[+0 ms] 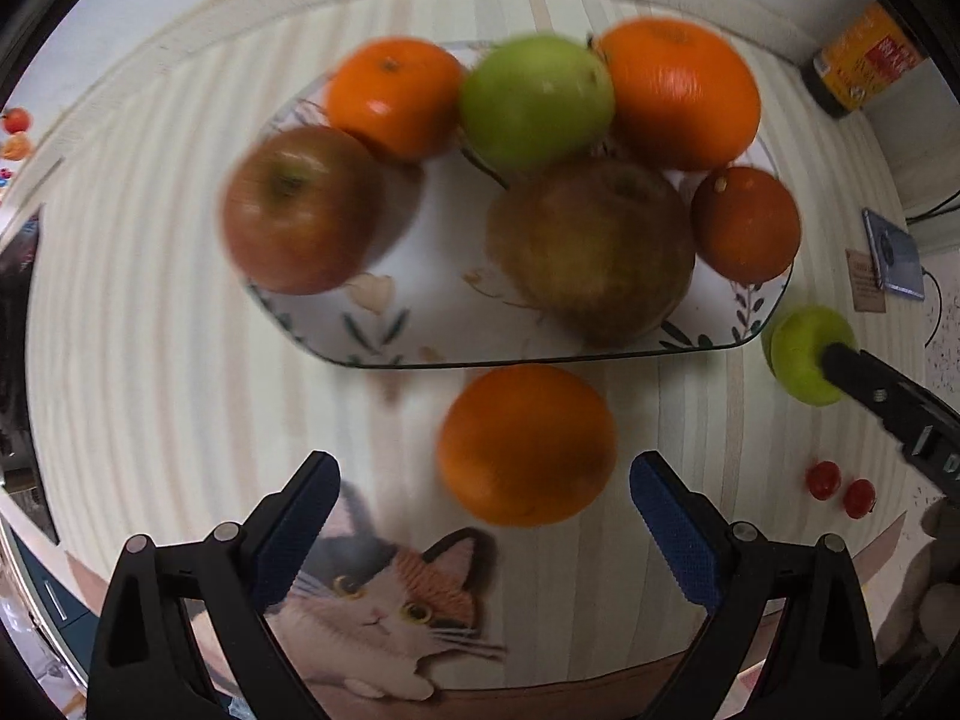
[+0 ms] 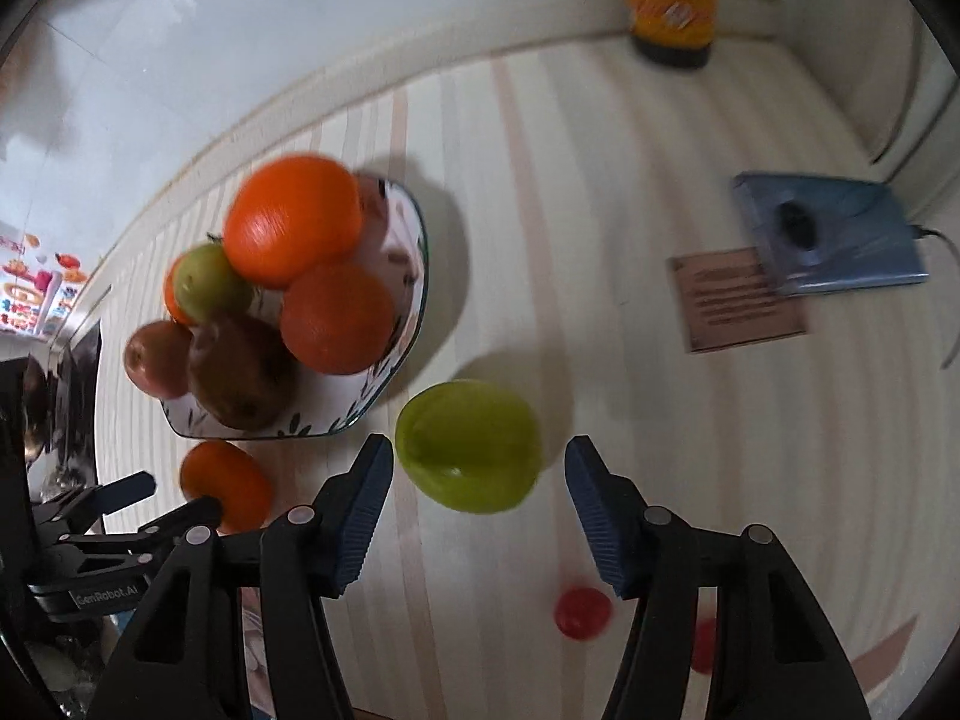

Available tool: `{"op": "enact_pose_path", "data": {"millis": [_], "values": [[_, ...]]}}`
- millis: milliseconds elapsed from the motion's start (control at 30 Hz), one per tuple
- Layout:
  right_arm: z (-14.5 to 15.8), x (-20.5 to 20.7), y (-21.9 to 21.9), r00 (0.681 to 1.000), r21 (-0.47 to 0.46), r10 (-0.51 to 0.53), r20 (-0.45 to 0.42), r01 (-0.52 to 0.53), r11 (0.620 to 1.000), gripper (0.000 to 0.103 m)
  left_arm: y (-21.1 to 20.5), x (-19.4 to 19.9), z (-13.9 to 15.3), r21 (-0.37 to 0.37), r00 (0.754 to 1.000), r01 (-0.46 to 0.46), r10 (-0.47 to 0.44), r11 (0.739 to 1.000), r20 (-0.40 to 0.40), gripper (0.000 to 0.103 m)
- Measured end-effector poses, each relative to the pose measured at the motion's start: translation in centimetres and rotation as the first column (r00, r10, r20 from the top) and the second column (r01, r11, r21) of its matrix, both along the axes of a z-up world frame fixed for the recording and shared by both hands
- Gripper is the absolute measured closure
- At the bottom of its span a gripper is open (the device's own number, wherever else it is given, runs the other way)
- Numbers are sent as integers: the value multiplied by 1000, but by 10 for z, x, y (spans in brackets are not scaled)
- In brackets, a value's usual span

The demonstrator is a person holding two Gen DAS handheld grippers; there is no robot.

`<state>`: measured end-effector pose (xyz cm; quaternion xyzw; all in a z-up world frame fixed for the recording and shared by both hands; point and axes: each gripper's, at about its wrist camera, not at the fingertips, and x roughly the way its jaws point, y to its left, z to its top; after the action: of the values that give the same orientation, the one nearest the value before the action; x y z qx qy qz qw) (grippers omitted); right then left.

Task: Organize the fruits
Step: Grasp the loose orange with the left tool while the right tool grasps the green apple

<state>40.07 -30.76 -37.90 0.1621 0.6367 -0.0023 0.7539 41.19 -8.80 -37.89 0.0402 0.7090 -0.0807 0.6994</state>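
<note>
A floral white plate (image 1: 396, 324) (image 2: 414, 276) holds several fruits: oranges, a green apple (image 1: 537, 102) and reddish-brown apples. A loose orange (image 1: 527, 444) (image 2: 225, 483) lies on the table just in front of the plate. My left gripper (image 1: 483, 483) is open, its blue pads to either side of and just short of that orange. A loose green apple (image 2: 468, 445) (image 1: 801, 354) lies to the right of the plate. My right gripper (image 2: 480, 468) is open, with the apple just ahead, between its fingertips. Both views are blurred.
Two small red tomatoes (image 1: 840, 489) (image 2: 582, 612) lie on the striped tablecloth near the right gripper. A yellow bottle (image 2: 669, 0) stands at the back wall. A blue device (image 2: 828, 234) and a brown card (image 2: 735, 309) lie at the right.
</note>
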Motion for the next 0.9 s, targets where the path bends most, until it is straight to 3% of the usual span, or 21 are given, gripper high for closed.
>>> {"op": "enact_pose_path", "data": {"millis": [67, 133, 167, 200, 433, 633, 733, 900], "values": [[-11, 4, 2, 1000, 34, 3, -10, -3, 999, 40, -5, 1, -7, -24, 1000, 16, -16, 1000, -13, 4], [-15, 5, 3, 1000, 47, -2, 2, 2, 999, 40, -8, 1, -10, -39, 1000, 20, -20, 999, 0, 16], [-15, 5, 4, 1000, 38, 1, 10, -1, 999, 41, -8, 1, -11, -47, 1000, 19, -19, 999, 4, 34], [-15, 5, 5, 1000, 33, 5, 12, -5, 999, 41, -8, 1, -12, -68, 1000, 15, -15, 998, 5, 39], [-11, -14, 32, 998, 57, 63, -14, -62, 996, 41, -6, -24, -4, -47, 999, 41, -40, 998, 29, 40], [-18, -52, 79, 985, 114, 160, -65, -152, 982, 41, 25, -75, -8, -56, 999, -12, 10, 998, -42, 40], [-29, -59, 91, 983, 106, 163, -86, -154, 982, 41, 33, -87, -7, -68, 999, -32, 29, 997, -31, 40], [-29, -63, 88, 990, 103, 132, -45, -126, 987, 41, 38, -89, -6, -94, 998, -60, 59, 994, -19, 40]]}}
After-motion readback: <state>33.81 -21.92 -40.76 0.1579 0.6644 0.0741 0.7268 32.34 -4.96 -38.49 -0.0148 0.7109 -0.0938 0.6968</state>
